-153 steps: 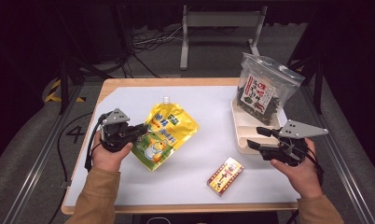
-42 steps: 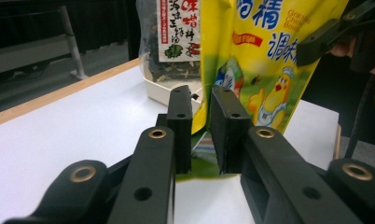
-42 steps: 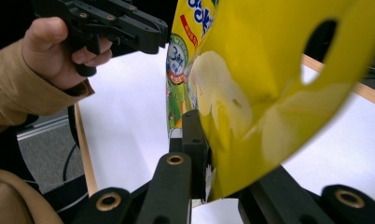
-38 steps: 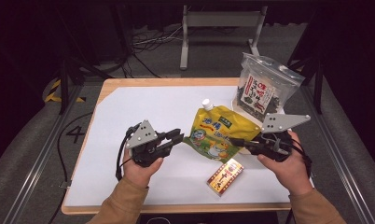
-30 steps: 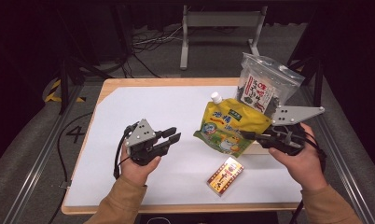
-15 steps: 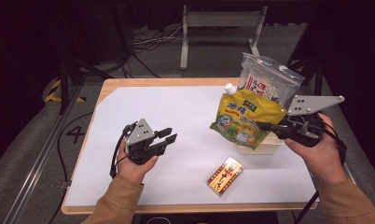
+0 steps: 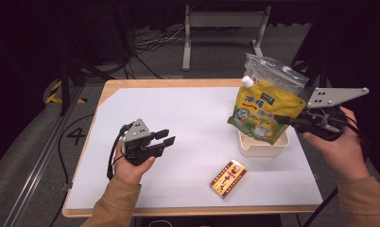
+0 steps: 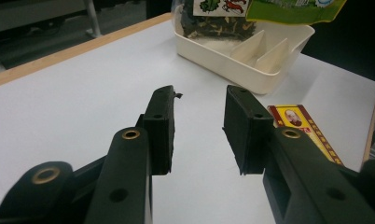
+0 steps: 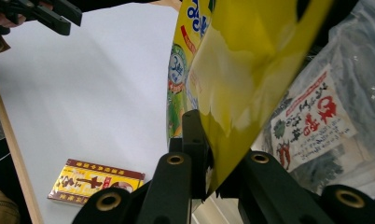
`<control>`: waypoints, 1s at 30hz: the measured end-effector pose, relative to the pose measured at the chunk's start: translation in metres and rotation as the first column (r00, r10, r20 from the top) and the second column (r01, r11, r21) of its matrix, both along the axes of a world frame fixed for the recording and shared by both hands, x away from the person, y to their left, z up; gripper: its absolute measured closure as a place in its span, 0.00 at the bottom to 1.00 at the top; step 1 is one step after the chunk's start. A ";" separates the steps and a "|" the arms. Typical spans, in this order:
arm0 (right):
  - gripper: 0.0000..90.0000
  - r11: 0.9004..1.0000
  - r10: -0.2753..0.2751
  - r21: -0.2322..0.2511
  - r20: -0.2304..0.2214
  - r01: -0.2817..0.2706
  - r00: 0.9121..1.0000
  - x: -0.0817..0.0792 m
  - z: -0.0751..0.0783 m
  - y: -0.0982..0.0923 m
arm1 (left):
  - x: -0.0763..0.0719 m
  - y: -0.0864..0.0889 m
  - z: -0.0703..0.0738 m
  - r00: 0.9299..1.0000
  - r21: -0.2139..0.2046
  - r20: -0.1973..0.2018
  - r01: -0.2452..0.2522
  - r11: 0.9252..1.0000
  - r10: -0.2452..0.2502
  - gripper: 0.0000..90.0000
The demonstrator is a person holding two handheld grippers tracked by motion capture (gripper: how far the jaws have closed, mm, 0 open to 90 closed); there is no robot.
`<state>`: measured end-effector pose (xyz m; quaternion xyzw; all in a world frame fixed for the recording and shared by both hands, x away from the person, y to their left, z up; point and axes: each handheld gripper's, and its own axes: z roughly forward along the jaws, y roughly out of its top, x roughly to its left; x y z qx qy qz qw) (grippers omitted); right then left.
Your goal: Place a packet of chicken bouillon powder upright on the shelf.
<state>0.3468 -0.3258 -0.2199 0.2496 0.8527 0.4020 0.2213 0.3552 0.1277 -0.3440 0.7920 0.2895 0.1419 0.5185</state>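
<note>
The right gripper (image 7: 283,121) is clamped on the lower edge of the yellow spouted pouch (image 7: 264,109), holding it upright above the cream tray (image 7: 263,147) at the table's three o'clock. The pouch is glossy yellow with green and blue print and a white cap at twelve o'clock. The divided tray holds a clear bag of dark dried food (image 8: 218,16) in its far compartment. The left gripper (image 7: 165,137), its jaws apart and just opening, holds nothing. A yellow-red box (image 7: 228,177) lies at five o'clock.
</note>
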 end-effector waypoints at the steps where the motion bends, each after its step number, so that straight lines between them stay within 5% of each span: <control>1: 0.95 1.000 0.000 0.000 0.000 0.000 1.000 0.000 0.000 0.000 | 0.000 0.000 0.000 1.000 0.000 0.000 0.000 1.000 0.000 0.70; 16: 0.95 0.999 -0.038 -0.003 0.019 0.038 0.999 0.018 -0.003 -0.026 | 0.005 0.013 -0.002 0.998 -0.015 -0.025 -0.050 0.999 0.050 0.66; 30: 0.95 0.999 -0.012 -0.037 0.018 0.013 1.000 0.032 -0.013 -0.040 | 0.007 0.016 -0.003 0.997 -0.017 -0.038 -0.067 0.998 0.066 0.66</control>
